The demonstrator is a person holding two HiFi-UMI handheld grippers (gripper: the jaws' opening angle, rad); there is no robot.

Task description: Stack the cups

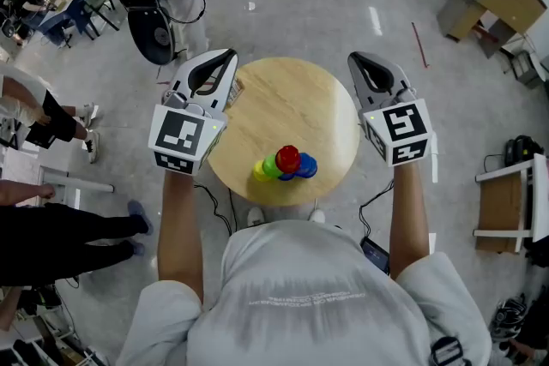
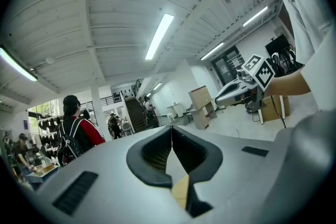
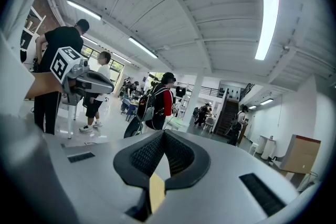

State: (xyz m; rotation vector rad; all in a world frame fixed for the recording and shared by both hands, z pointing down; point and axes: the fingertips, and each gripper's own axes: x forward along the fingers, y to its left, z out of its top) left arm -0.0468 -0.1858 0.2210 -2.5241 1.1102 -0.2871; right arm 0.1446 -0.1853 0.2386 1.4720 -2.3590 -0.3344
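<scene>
Four coloured cups [image 1: 287, 163], one round wooden table [image 1: 283, 107], one left gripper [image 1: 226, 57], one right gripper [image 1: 357, 58]

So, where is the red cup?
Head view: the red cup is on the round table, by its lower edge, between the green cup and the blue cup.
</scene>
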